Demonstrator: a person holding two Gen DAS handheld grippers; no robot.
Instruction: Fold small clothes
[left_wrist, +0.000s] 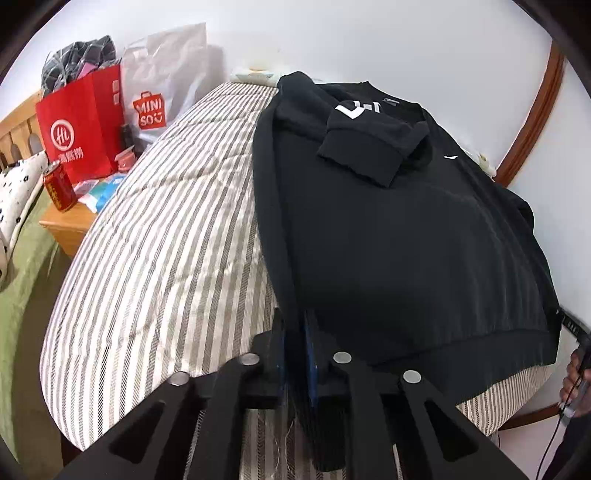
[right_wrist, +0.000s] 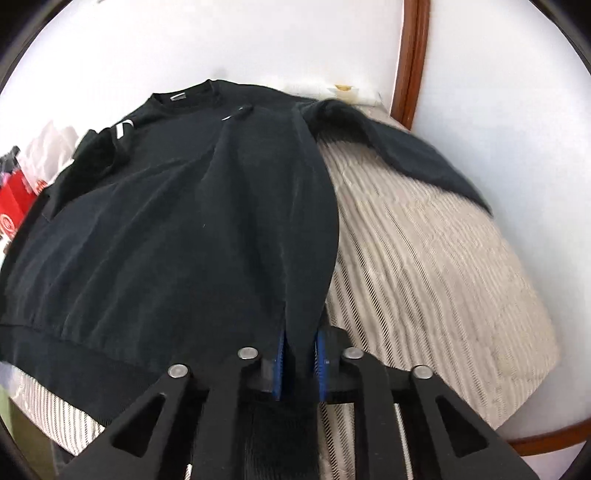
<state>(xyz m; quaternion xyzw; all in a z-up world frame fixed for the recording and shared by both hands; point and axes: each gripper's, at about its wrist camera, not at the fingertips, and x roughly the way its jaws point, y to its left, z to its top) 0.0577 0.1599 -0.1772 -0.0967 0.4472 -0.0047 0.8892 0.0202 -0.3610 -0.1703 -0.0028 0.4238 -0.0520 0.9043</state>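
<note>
The sweatshirt (left_wrist: 406, 240) is spread on the quilt (left_wrist: 166, 240), one sleeve (left_wrist: 365, 133) folded across its chest. Bags (left_wrist: 81, 125) are stood left of the quilt.

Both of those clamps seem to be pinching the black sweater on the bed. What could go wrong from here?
The left gripper and right gripper each pinch only a thin bit of the black sweatshirt's hem, so it might slip free. The sleeve folded across the chest could slide off. The other sleeve lies spread on the striped quilt and may drag.
</note>
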